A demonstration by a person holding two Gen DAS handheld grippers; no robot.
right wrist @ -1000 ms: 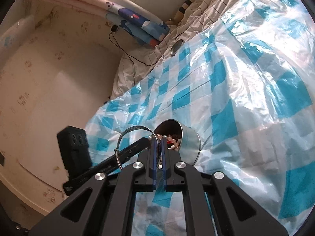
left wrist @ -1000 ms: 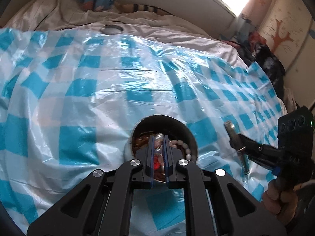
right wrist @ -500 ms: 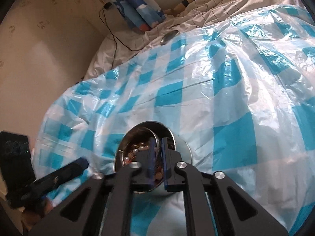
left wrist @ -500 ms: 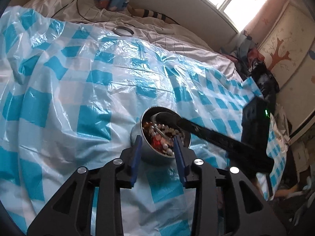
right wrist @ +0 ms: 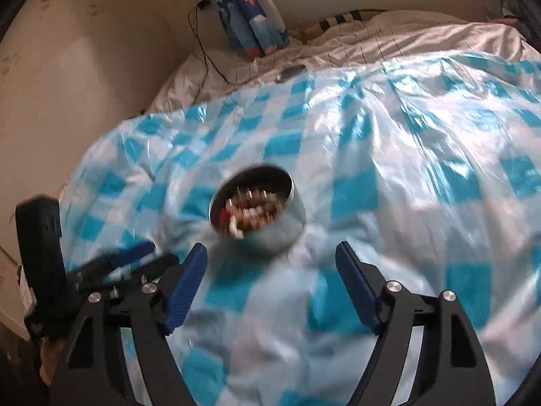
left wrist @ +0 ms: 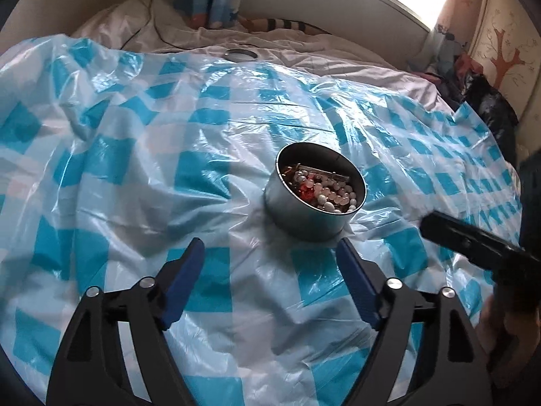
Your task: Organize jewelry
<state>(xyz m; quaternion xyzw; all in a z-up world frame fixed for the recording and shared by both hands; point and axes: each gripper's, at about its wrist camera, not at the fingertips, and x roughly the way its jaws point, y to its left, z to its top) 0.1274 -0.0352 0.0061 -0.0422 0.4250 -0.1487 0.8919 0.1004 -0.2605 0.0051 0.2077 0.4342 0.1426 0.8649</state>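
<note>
Tin ahead of both open grippers

Jewelry [left wrist: 323,187] sat heaped in a round metal tin [left wrist: 304,213] on the checked plastic sheet [left wrist: 135,176]. Left gripper [left wrist: 270,253] and right gripper [right wrist: 270,253] had just been opening, nothing between their jaws. The tin lay just beyond both, slightly right of the left gripper's centre. The left view showed beads sharply; the right view was blurred.

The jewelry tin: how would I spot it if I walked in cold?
Look at the bed, draped with a blue-and-white checked plastic sheet. Near its middle stands a round, open silver metal tin, heaped with pale beads and a red piece. A flat metal lid lies farther back; only the tin is deep and full.
</note>
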